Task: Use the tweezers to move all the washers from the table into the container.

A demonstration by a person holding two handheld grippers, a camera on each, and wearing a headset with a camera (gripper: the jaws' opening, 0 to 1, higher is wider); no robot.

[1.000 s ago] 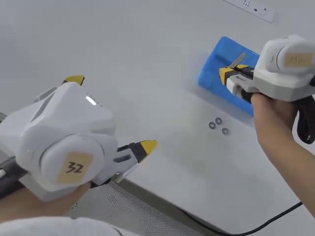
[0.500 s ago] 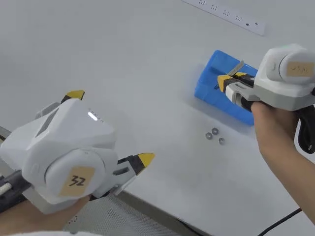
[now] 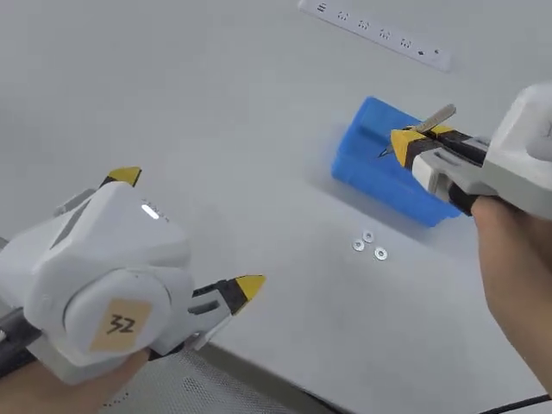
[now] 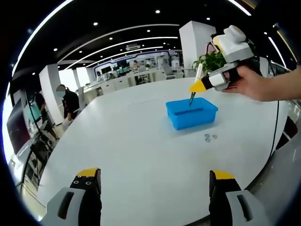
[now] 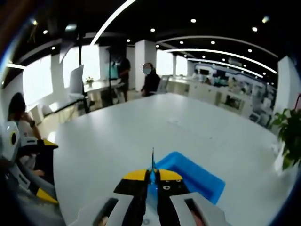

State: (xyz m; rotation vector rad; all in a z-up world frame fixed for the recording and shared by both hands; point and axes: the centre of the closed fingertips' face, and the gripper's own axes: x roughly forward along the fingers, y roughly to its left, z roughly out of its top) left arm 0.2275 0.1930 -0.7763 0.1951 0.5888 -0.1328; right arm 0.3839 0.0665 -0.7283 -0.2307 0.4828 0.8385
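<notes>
Three small metal washers lie close together on the white table, just in front of the blue container. They also show in the left gripper view as washers near the container. My right gripper is shut on the tweezers, whose thin tip hangs over the container. In the right gripper view the tweezers stick out between the closed jaws of the gripper, above the container. My left gripper hovers open and bare at the near left edge; its view shows it as the gripper.
A white power strip lies at the far side of the table. The table's front edge runs under my left gripper, with grey mesh below it. A black cable trails at the lower right. People stand far off in the room.
The head view has swung, so the container and washers sit lower and further left. The right gripper with the tweezers has drawn back a little to the right over the container.
</notes>
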